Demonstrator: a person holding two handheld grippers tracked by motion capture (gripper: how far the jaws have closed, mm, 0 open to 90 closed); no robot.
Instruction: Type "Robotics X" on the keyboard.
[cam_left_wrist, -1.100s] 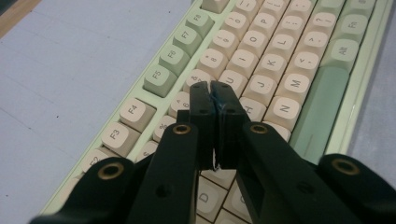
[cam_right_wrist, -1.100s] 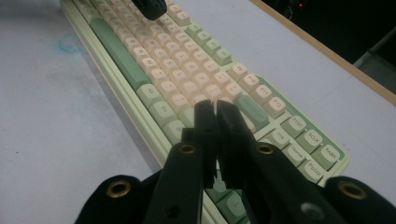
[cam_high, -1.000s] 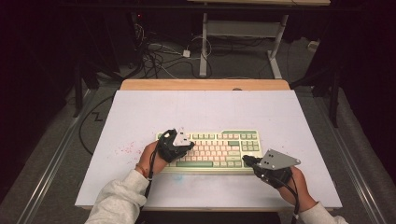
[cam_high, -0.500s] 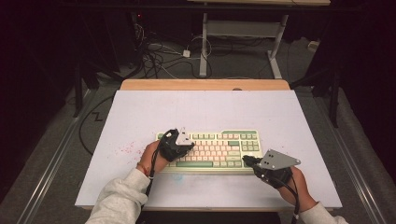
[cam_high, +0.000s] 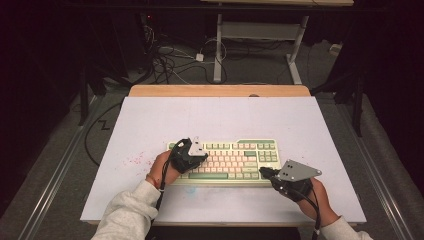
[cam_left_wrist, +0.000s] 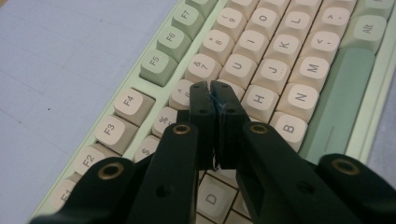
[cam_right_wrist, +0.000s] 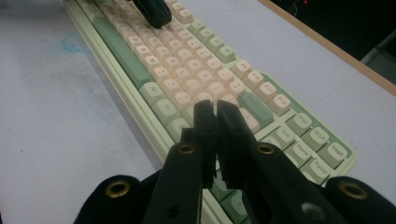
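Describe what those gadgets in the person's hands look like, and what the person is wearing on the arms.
Each hand holds a black tool with two flat black jaws and brass-coloured rivets: the left gripper and the right gripper. Each carries a grey three-cornered plate on top and trails a black cable. The sleeves are light grey.

White table (cam_high: 150, 120) with red specks (cam_high: 136, 159); cables (cam_high: 170, 60) behind.

overhead and claw-close views, shared keyboard (cam_high: 227, 160)

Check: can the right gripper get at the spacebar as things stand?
Probably yes. The right gripper is shut at the keyboard's front right, and the spacebar lies uncovered; the left gripper sits farther left over the letter keys.
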